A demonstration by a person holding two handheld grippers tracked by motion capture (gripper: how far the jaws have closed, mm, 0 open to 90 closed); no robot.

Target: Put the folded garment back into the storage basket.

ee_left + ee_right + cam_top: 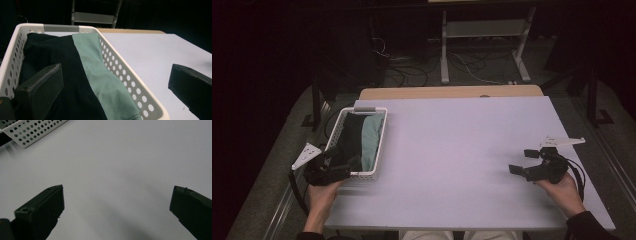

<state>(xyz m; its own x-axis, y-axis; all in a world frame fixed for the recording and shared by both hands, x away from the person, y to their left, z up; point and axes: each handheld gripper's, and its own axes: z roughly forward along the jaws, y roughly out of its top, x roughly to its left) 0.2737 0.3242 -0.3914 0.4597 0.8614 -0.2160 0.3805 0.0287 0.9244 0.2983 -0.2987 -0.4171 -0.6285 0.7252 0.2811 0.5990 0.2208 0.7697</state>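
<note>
Black jaws, blocky and matte with a stitched-looking edge, stand wide apart on the left gripper [112,85], holding nothing: one jaw hangs over the dark cloth [47,57] inside the basket [130,82], the other outside over the table [160,55]. Right gripper [117,210], same jaws, likewise spread and empty above bare tabletop, well apart from the basket. Basket: white plastic, rectangular, walls perforated with round holes, at the table's left edge. Contents: folded dark cloth, soft, beside a pale green cloth [100,72] with a stitched hem, lying against the right wall. Table: smooth, pale lilac. Step, as judged: reaching for a cloth; next move likely calls for lowering and closing the left jaws on a fold.
</note>
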